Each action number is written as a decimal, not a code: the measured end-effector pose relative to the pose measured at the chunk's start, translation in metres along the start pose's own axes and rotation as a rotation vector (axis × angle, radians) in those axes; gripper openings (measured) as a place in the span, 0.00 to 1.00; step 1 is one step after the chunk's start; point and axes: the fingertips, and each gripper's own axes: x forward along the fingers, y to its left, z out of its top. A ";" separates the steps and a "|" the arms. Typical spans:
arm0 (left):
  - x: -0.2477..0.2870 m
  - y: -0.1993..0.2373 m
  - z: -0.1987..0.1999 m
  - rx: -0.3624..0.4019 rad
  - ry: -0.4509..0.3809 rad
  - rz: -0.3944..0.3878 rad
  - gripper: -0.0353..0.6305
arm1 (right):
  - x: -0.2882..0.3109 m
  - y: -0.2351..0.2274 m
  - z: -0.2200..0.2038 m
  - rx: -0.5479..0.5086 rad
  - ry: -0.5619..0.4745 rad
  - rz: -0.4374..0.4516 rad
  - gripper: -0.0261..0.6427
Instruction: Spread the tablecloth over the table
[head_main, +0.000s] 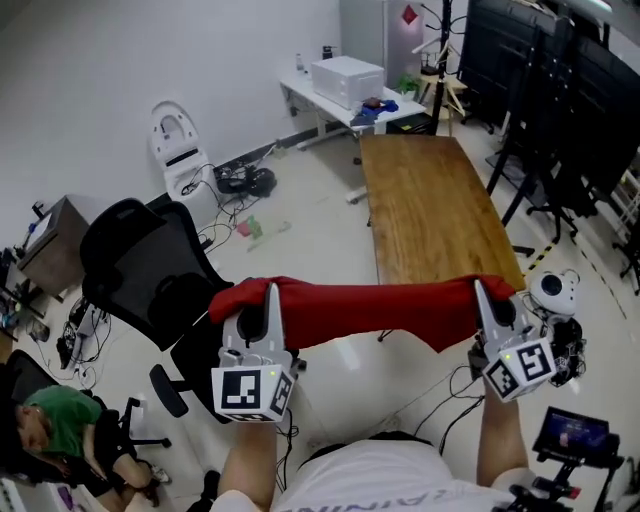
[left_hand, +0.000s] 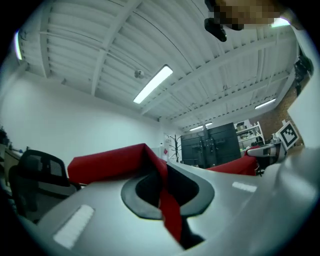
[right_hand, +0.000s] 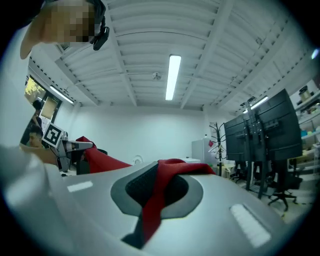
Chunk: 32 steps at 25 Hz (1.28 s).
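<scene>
Here, nearest the onlooker, the left gripper (head_main: 270, 298) and the right gripper (head_main: 484, 294) are each clenched on an upper edge of the red tablecloth (head_main: 380, 308). The cloth hangs in the air between them, short of the near end of the counter (head_main: 430, 205) and not touching it. Each gripper view shows a narrow band of red fabric pinched between smooth, pale grey plastic jaws with dark, matt pads. The cloth looks soft and fairly thick. It is bunched into a long, rumpled roll that sags slightly at the middle and is not yet opened out.

To do this step well, both grippers should probably be held level and well apart so the span is taut. The cloth can then be carried out above the counter and its held edge squared with the far end. Lowering it from there should let the folds drop open along the length. A loose pinch could let a corner slip.

Beyond, the counter is a long rectangle of warm brown wood with visible grain. To its left stands a black mesh-backed office chair (head_main: 150, 265). Farther off, a white counter (head_main: 303, 95) carries a white box (head_main: 347, 78), and dark racks (head_main: 560, 70) line the right side.
</scene>
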 end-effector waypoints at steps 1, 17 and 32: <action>0.016 -0.021 0.003 0.003 -0.007 -0.030 0.09 | -0.010 -0.022 0.006 -0.004 -0.011 -0.028 0.06; 0.137 -0.251 -0.046 -0.003 -0.001 -0.355 0.09 | -0.155 -0.216 -0.018 -0.039 -0.015 -0.349 0.06; 0.266 -0.277 -0.078 0.018 0.052 -0.296 0.09 | -0.054 -0.346 -0.036 0.041 -0.007 -0.298 0.06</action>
